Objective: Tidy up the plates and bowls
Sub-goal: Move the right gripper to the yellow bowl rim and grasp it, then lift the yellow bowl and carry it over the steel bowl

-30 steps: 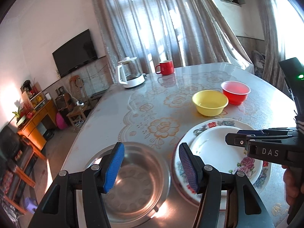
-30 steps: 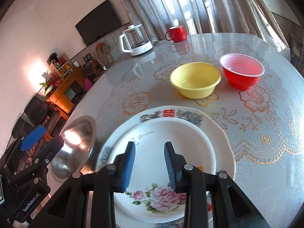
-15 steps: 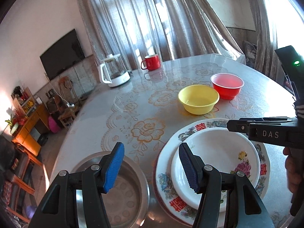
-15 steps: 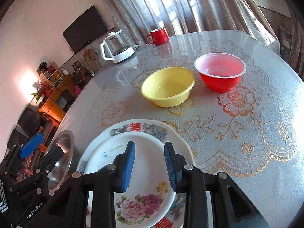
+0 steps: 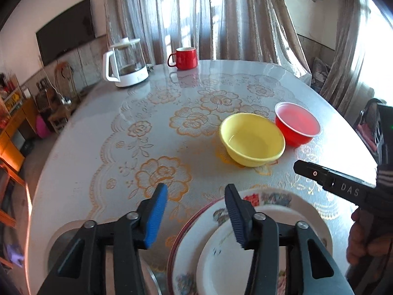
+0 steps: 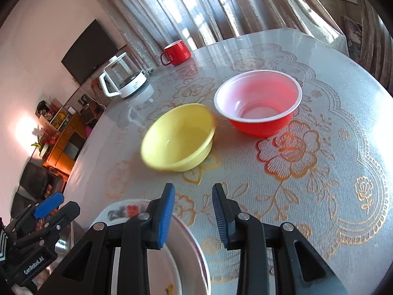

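Plates: small plate (image 5: 258,253) stacked on big plate (image 5: 316,223), near tabletop (image 5: 98,132) edge | bowls: yellow bowl (image 6: 178,137) beside red bowl (image 6: 258,103), unstacked | left tongs (image 5: 195,215) closing, empty | right tongs (image 6: 194,215) apart, empty | progress: plates done, bowls left

Lettering showing on the two black handheld grippers

White capitals "DAS" are showing on the black plastic body of the right gripper (image 5: 350,191) as it is reaching in from the right edge of the left wrist view, and white "GenRobot.AI" is showing on the black plastic body of the left gripper (image 6: 34,265) at the lower left of the right wrist view. Red marks on the large flower-patterned white plate (image 5: 253,199) are staying too blurred to read.
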